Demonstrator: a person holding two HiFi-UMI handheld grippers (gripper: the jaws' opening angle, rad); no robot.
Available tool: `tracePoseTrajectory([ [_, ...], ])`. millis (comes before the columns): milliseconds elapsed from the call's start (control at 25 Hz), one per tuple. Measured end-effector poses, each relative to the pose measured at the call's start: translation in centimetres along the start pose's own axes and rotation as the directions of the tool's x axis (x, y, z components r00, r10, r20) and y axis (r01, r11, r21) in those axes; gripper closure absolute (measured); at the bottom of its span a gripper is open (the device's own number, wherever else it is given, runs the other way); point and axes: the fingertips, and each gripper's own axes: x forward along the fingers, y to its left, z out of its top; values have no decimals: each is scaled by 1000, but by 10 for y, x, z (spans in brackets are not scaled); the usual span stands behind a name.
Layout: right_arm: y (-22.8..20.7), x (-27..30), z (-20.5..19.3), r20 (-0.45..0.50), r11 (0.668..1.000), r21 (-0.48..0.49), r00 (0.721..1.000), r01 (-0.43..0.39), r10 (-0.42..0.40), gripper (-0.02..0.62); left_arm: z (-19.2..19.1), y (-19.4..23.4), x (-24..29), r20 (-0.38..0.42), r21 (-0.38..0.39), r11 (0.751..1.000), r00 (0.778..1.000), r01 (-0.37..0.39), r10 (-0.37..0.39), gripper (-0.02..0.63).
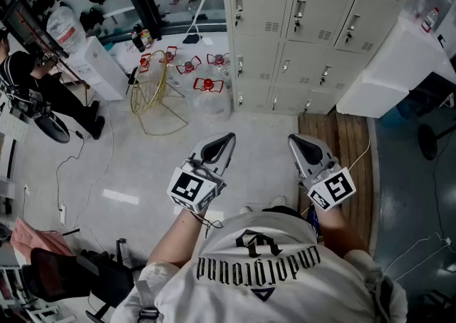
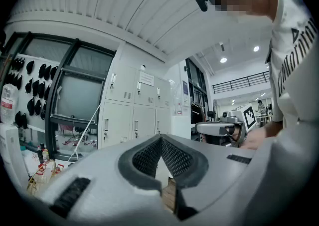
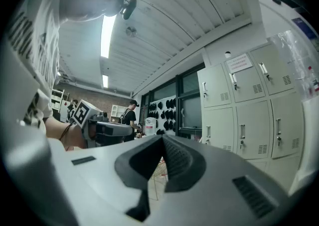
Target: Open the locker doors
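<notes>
Ahead, saw lockers (image 1: pixel 306 22) against far wall, doors all shut, handles running upright. Kept well apart from both tools: right hand-held gripper (image 1: pixel 294 141) likely nearer, left hand-held gripper (image 1: pixel 229 137) beside it, each with jaws pressed together, empty. Had open floor (image 1: pixel 249 125) between; wire basket (image 1: pixel 151 93) left, white box (image 1: pixel 388 75) right.

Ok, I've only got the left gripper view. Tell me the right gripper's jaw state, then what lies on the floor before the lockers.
Observer: In its own view the right gripper is shut, tips together, nothing between them.
Operator: Now the floor.
Observer: The head view shows wooden slats on the floor before the right end of the lockers; the right gripper is over them.
Operator: Check for people too.
Observer: A person in black is at the far left of the head view, well apart from the lockers.
</notes>
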Motion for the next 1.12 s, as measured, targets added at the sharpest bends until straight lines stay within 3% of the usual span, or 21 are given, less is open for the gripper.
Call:
tracePoseTrajectory([
  [600, 1, 7, -2, 9, 1000, 16, 1000, -10, 10, 591, 7, 3, 8, 2, 21, 1000, 1000, -3, 3, 600],
  [1120, -20, -4, 4, -10, 999, -5, 999, 43, -43, 566, 13, -7, 33, 21, 20, 999, 999, 37, -38, 598],
])
